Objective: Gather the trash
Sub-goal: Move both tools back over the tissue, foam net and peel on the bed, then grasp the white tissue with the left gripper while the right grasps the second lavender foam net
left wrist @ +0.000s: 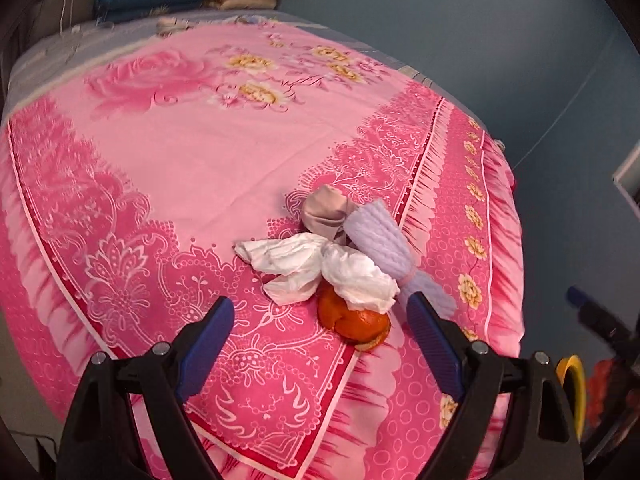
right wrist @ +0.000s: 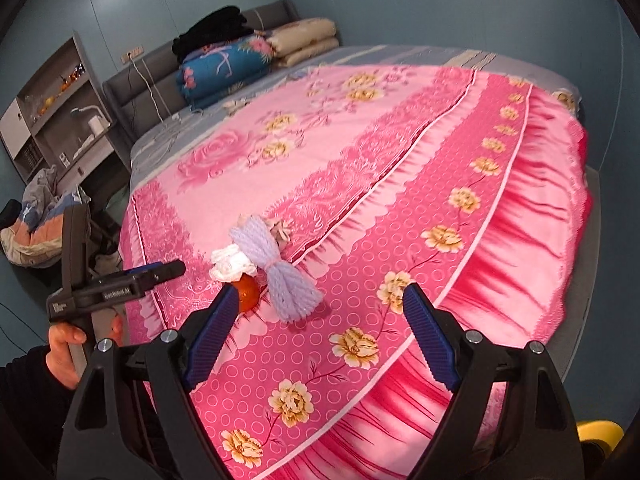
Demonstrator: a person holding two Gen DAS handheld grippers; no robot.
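Note:
A small heap of litter lies near the corner of a pink flowered bedspread. It holds an orange peel, crumpled white tissue, a lilac yarn bundle and a beige cloth scrap. My left gripper hovers just short of the peel, open, nothing between its blue pads. In the right wrist view my right gripper is open too, the yarn bundle and peel just beyond its left pad. The left gripper shows there, held by a hand.
Folded quilts and pillows lie at the headboard. A shelf unit and a pile of clothes stand left of the bed. A yellow object sits on the floor by the bed corner. Blue walls surround the bed.

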